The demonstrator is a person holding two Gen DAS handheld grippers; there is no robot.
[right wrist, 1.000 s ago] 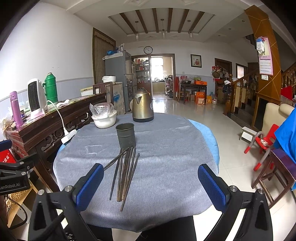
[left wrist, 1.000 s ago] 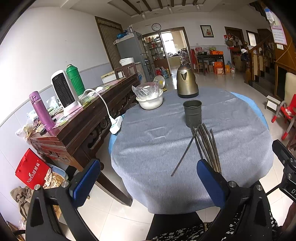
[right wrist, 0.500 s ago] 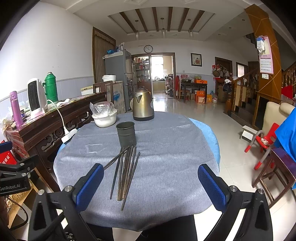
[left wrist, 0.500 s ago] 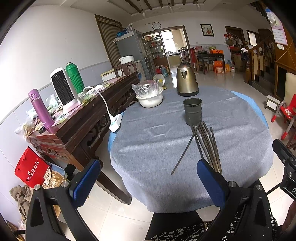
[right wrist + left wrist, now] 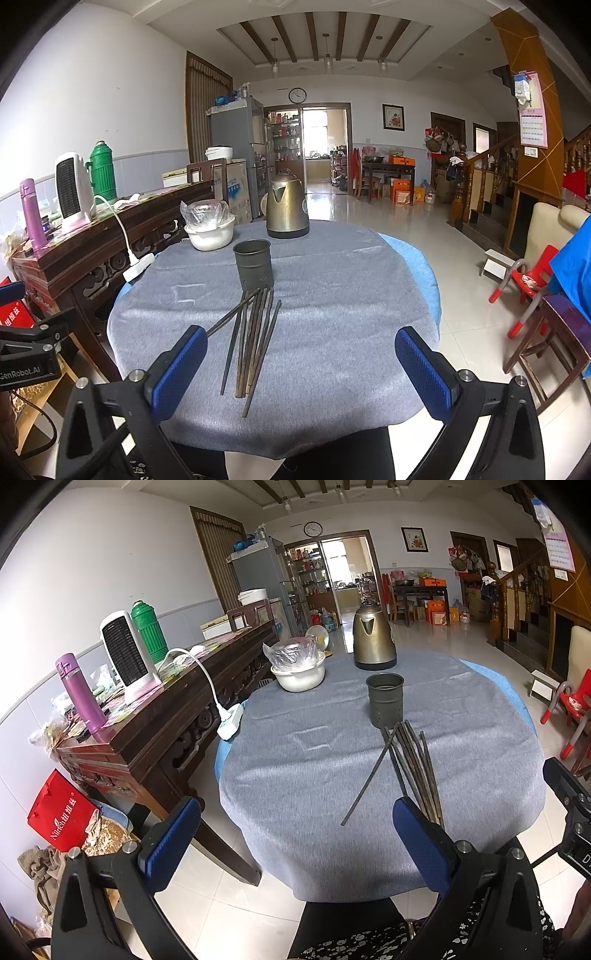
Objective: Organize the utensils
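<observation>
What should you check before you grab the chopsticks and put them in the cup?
1. Left gripper jaws wide open, holding nothing: ok.
2. Right gripper jaws wide open, holding nothing: ok.
3. Cup upright, mouth open: ok.
4. Cup empty inside: cannot tell.
5. Chopsticks lying flat on the grey tablecloth, near the cup: ok.
6. Chopsticks neatly lined up: not ok, one crosses at an angle.

A grey cloth [image 5: 332, 295] covers the bench, blue showing at its 3 o'clock edge. The holder cup [image 5: 253, 264] is dull dark grey, the chopsticks [image 5: 255, 332] dark brown-grey, the kettle [image 5: 287, 209] bronze, the bowl [image 5: 210, 236] white. Both hand-held gripper frames are black with blue textured pads [image 5: 424, 365].
</observation>
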